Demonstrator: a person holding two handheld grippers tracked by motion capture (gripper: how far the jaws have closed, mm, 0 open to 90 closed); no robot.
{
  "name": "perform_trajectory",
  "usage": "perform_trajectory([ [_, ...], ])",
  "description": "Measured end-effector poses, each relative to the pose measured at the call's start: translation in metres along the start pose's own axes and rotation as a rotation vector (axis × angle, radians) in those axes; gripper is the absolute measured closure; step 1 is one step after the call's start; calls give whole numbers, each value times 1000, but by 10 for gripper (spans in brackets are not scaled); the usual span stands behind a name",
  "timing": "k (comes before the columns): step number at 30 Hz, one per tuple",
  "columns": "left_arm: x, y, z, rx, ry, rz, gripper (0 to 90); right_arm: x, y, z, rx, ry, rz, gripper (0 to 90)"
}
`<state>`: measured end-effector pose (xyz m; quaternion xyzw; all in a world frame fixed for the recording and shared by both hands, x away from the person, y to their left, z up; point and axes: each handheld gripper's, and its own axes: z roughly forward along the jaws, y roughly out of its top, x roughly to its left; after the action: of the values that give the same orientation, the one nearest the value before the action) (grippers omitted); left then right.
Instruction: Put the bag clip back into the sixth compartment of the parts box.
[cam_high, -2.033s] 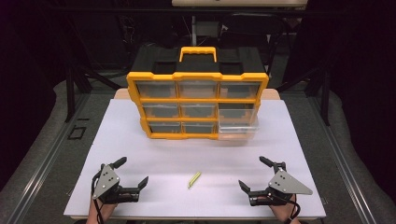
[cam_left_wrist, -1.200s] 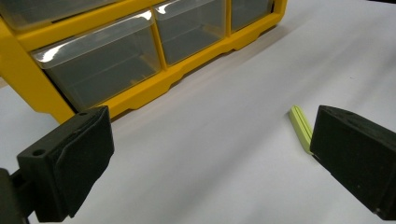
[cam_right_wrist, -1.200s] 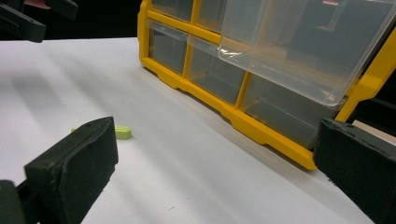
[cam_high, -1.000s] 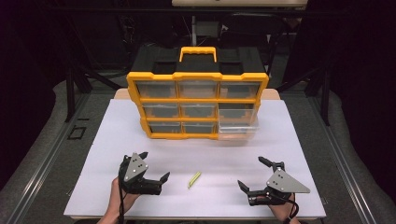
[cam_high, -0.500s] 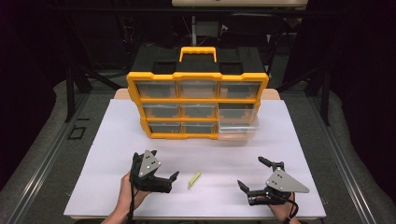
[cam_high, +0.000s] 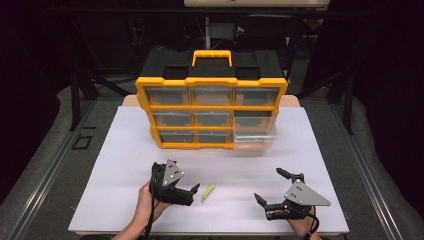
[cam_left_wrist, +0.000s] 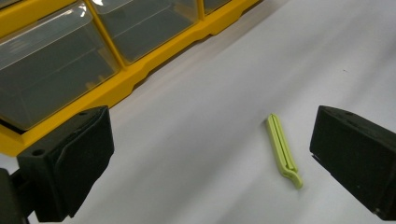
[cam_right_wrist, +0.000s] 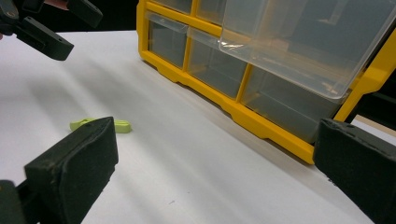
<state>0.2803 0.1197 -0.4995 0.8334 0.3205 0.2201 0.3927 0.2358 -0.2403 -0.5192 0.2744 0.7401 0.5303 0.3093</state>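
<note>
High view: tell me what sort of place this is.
Probably a lab or studio bench set up for recording handling work: a white table top ringed by dark stands, a yellow drawer organiser staged on it, and a hand-held left gripper with open jaws near a small green clip.

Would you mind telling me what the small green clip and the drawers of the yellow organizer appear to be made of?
The green clip looks like matte moulded plastic: uniform lime colour, smooth rounded ridges. The drawers seem to be clear glossy plastic, since you see through them and their edges catch highlights. The organizer frame looks like opaque yellow plastic with a slight sheen.
</note>
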Motion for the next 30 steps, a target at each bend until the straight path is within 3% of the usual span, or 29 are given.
perform_trajectory([
  [20,-19,11,23,74,-27,34,0,0,0,0,7,1,-4,0],
  [30,-28,12,34,107,-30,27,0,0,-1,0,12,2,-4,0],
])
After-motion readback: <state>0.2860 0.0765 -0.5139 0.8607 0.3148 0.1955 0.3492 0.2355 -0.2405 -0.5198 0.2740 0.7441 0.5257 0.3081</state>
